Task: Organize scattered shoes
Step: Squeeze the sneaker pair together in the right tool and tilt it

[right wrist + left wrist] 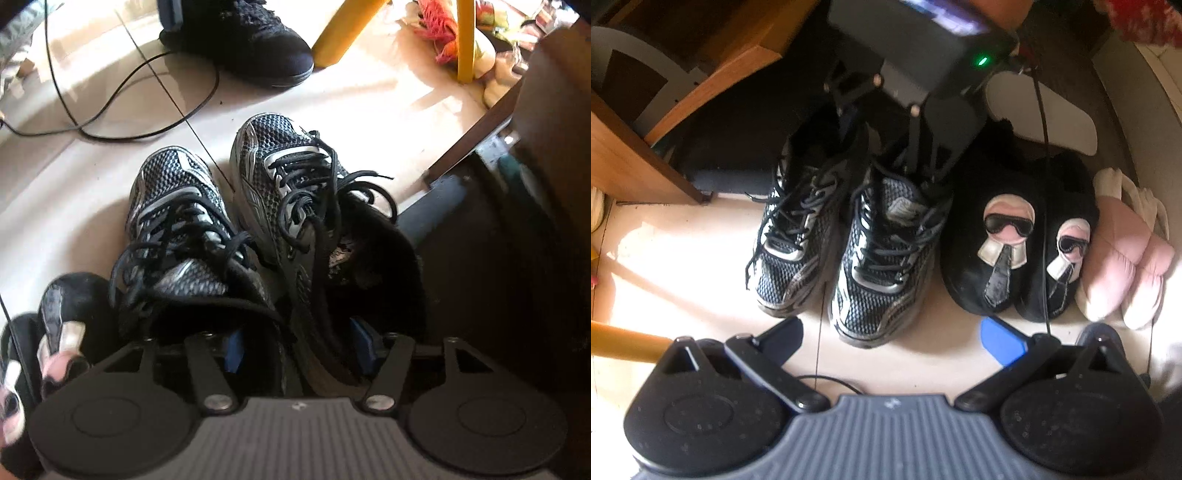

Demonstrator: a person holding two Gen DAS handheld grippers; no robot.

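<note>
My floor (683, 258): pale tile bearing sneakers (846, 240), black slippers (1015, 240), pink slippers (1123, 258), white insole (1052, 114), cable (147, 110).

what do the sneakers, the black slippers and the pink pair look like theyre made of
Sneakers: open-weave mesh uppers, dark, with shiny silver overlays that look synthetic; woven black laces.
Black slippers: fuzzy, plush-looking collar, smoother dark toe, with a glossy patch shaped like a face in sunglasses, possibly faux leather.
Pink pair: soft, puffy quilted fabric, matte, with pale fleecy lining at the opening; blur leaves the fibre open.
</note>
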